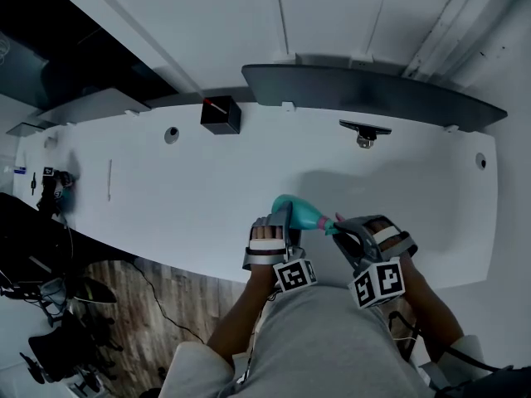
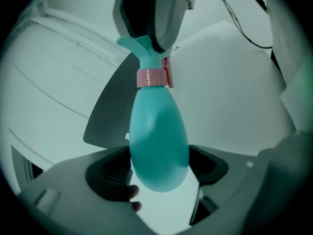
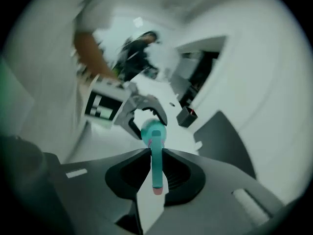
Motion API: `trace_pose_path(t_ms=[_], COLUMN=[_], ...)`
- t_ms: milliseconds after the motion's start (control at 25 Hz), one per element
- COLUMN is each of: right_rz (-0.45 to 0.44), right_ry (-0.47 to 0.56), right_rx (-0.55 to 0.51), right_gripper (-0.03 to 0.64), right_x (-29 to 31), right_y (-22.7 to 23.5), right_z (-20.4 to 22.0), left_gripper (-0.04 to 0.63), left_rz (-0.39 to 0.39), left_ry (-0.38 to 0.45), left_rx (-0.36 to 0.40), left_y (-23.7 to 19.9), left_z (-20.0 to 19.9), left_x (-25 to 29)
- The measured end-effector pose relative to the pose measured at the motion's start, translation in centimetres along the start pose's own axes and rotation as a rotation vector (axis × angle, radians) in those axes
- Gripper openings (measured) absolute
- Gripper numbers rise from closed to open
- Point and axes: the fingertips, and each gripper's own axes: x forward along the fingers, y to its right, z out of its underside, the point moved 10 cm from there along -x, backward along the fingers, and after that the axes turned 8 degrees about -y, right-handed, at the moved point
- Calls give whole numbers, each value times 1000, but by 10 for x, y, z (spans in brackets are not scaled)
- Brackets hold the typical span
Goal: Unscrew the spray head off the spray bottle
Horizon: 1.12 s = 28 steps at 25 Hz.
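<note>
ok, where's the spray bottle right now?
Head view, low centre: the spray bottle is held over the near edge of the table, body in the left gripper, spray head in the right gripper.

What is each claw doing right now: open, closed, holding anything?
Left claw: closed on the bottle, around its body.
Right claw: closed on the spray head.

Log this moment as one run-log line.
left tool: shut on spray bottle | right tool: shut on spray head | spray head: on bottle
</note>
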Motion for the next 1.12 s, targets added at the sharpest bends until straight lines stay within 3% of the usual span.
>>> trace_pose_path(t_ms=[40, 80, 120, 400, 480, 520, 560, 640, 680, 800, 880, 1000, 1120], right_rz=[61, 91, 100, 109, 101, 93, 84, 49, 1, -337, -532, -616, -623], right_ry=[-30, -38, -32, 18, 80, 128, 191, 347, 420, 540, 563, 555, 571], right_rx=[-183, -274, -295, -171, -51, 46, 171, 491, 701, 1454, 1860, 2175, 2312], right_gripper=[77, 75, 74, 91, 168, 241, 272, 275, 275, 245, 247, 249, 249], right_x=[0, 1, 1, 0, -4, -8, -14, -27, -32, -29, -15, 3, 14], right_y=[-6, -9, -10, -9, -6, -1, 5, 17, 21, 13, 1, -8, -10], right_z=[-2, -3, -4, -7, -9, -9, -8, -1, 5, 31, 44, 51, 51], left_gripper=[367, 367, 367, 365, 365, 365, 365, 365, 365, 365, 365, 365, 365], left_rz=[3, 4, 3, 34, 63, 71, 75, 78, 71, 7, -43, -94, -144], left_ry=[-2, -7, -9, -8, -14, -19, -24, -29, -31, -31, -25, -9, 15], left_rx=[-7, -16, -24, -84, -141, -168, -195, -239, -250, -234, -208, -180, -143], left_y=[1, 2, 1, -1, -1, -2, -3, -5, -7, -11, -14, -19, -19], left_z=[0, 0, 0, 1, 1, 2, 3, 6, 7, 10, 11, 8, 4], left_x=[1, 2, 3, 4, 5, 6, 7, 10, 11, 11, 11, 9, 5])
